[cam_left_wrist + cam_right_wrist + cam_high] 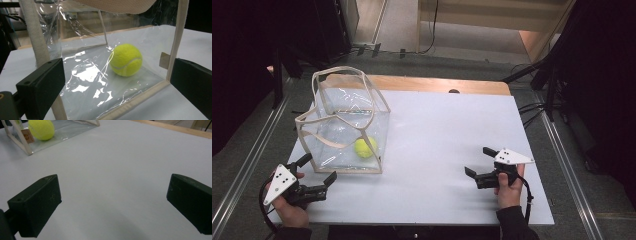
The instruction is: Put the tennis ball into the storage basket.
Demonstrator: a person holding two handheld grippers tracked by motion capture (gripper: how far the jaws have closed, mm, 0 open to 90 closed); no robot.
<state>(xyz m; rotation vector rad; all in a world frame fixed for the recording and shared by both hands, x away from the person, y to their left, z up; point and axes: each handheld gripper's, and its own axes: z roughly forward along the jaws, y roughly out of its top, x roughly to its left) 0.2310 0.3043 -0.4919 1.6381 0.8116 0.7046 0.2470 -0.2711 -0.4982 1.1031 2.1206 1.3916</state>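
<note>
A clear plastic bag with cream fabric edging and handles stands upright on the left of the white table. Inside it, near its front right corner, lies a yellow tennis ball. My left gripper is open at the table's front left, just in front of the bag's lower front edge. In the left gripper view the ball shows through the bag's wall between the jaws. At the front right my right gripper stands open over bare table. The right gripper view has the ball far off at the upper left.
A wooden strip runs along the table's far edge. Metal rails flank the table on both sides, with cables and dark stands beyond. A broad bare stretch of white table lies between the bag and my right gripper.
</note>
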